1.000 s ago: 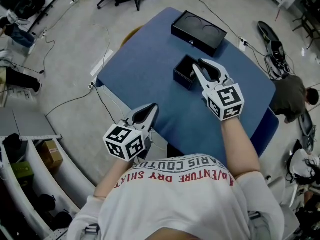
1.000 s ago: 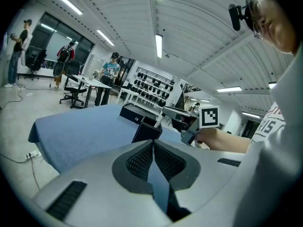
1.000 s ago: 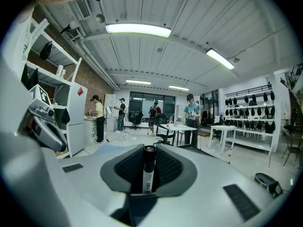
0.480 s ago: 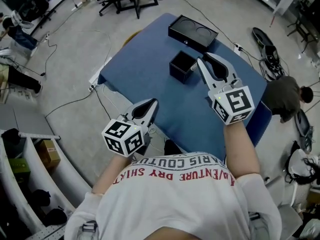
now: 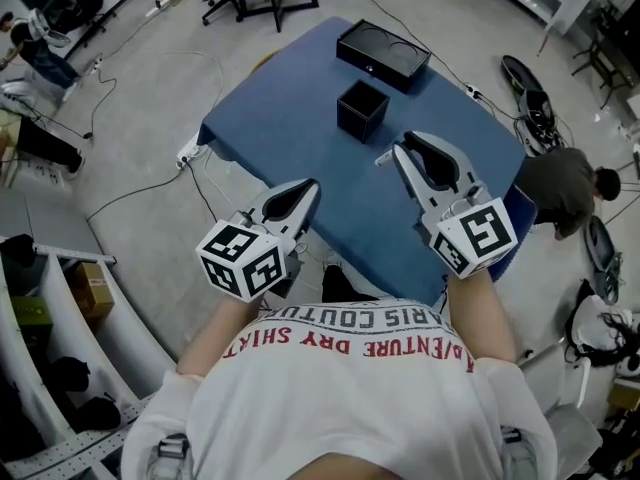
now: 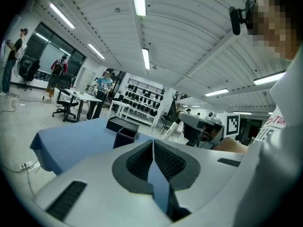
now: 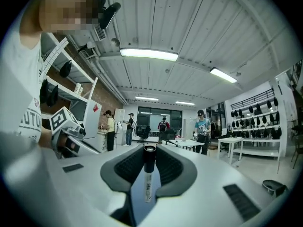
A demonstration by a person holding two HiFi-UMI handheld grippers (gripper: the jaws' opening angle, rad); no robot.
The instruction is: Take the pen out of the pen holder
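The pen (image 7: 147,174) was held tight between the two jaws of the right claw (image 7: 149,150), and its black end was seen poking out past the tips. The pen was out of the pen holder (image 5: 361,109) and was held up in the air over the near part of the blue table (image 5: 290,118). The pen holder, a small black open box, was seen standing on the table, well apart from the right claw (image 5: 398,151). A flat black box (image 5: 384,54) was set behind it, near the far edge. The left claw (image 6: 153,143) was kept closed, its jaws were pressed together, and nothing was held in it. It (image 5: 310,186) was held by the near left edge of the table.
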